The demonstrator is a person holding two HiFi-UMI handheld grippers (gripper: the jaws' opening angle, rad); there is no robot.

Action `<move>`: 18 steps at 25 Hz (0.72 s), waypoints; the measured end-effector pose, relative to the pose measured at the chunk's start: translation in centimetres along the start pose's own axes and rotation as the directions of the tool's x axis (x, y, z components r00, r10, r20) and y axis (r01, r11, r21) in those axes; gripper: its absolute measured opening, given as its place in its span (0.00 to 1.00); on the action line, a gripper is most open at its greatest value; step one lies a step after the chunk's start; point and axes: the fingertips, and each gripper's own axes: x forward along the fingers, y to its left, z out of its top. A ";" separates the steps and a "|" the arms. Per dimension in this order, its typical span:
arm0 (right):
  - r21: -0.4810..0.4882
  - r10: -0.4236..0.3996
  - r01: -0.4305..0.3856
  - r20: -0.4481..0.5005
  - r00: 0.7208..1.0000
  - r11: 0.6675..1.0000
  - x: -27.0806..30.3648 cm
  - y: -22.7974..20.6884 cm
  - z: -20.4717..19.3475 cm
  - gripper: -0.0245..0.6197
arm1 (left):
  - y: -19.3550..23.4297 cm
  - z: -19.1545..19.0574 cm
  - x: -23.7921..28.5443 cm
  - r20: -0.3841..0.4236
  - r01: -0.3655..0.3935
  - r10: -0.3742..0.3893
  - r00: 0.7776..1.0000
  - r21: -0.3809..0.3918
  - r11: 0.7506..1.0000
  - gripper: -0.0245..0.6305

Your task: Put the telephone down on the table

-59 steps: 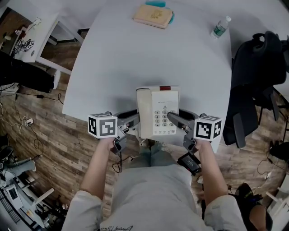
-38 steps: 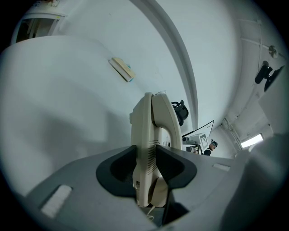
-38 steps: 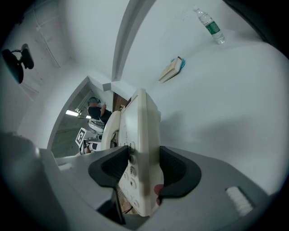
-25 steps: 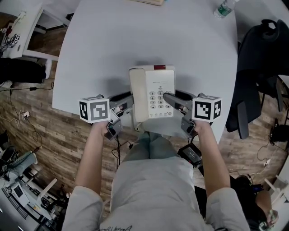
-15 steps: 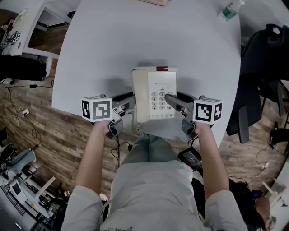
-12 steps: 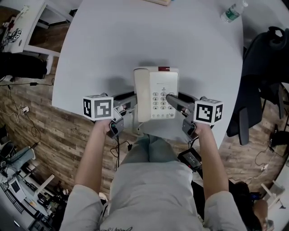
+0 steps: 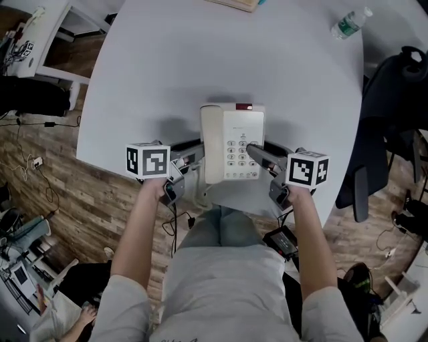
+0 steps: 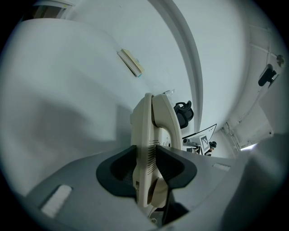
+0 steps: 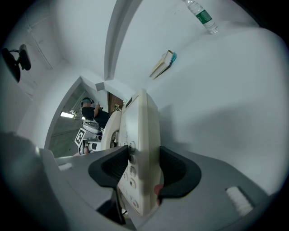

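A cream push-button telephone with its handset on the left side is held level over the near part of the white table. My left gripper is shut on the telephone's left edge, beside the handset. My right gripper is shut on its right edge, with one jaw over the keypad. A soft shadow lies on the table to the telephone's left. Whether its underside touches the table cannot be told.
A plastic water bottle lies at the table's far right, and a tan book at the far edge. A black office chair with a dark jacket stands to the right. The table's front edge runs just behind the grippers.
Both grippers have carried the telephone a little farther in over the table from its near edge. The grip on both sides is the same.
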 end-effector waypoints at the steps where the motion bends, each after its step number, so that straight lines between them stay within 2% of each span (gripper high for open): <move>1: 0.001 0.000 0.000 0.000 1.000 1.000 0.1 0.0 0.0 0.39 | 0.1 0.0 0.0 0.001 0.000 0.000 1.000 -0.001 1.000 0.26; 18: 0.005 -0.025 0.025 -0.008 1.000 1.000 1.2 -1.4 0.1 0.39 | 1.9 0.2 0.9 0.004 0.004 -0.004 1.000 -0.026 1.000 0.26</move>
